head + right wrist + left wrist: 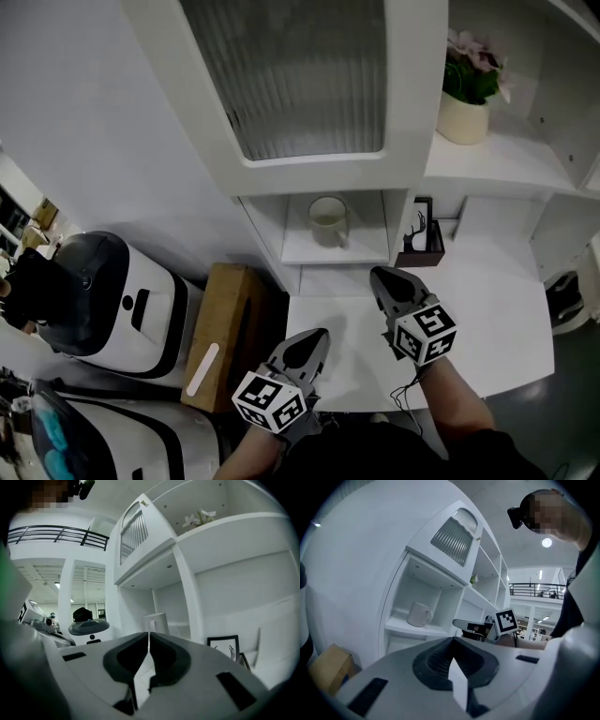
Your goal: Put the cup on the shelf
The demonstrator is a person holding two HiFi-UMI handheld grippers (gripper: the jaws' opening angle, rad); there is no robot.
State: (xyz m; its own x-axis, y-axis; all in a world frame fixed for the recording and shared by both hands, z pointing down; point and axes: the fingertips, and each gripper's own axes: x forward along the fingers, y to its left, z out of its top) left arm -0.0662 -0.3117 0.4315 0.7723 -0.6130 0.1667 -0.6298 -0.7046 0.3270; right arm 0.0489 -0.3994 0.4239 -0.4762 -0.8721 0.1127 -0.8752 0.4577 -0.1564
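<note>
A white shelving unit fills the upper half of the head view, above a white tabletop [497,309]. The cup [328,220], a pale mug with its handle turned toward the lower right, stands upright on the shelf [366,248] of a small open compartment at the centre of the frame. It is not touched by either tool. Directly above the compartment hangs a cabinet door [300,75] with ribbed glass. In the next compartment to the right, a dark picture frame [422,239] leans. Higher up, at the upper right, a potted plant [466,98] with pink flowers sits on a wider ledge.

Below the cup, the right gripper [386,279] hovers over the tabletop, pointing up-frame toward the compartment. Its own view shows the jaws pressed together with nothing between them. The left gripper [314,339] lies lower and further left, near the table's edge, and its jaws are likewise closed and empty. Left of the table stands a brown cardboard box [230,323], and beyond it, at the lower left, a white and black machine [112,300].
</note>
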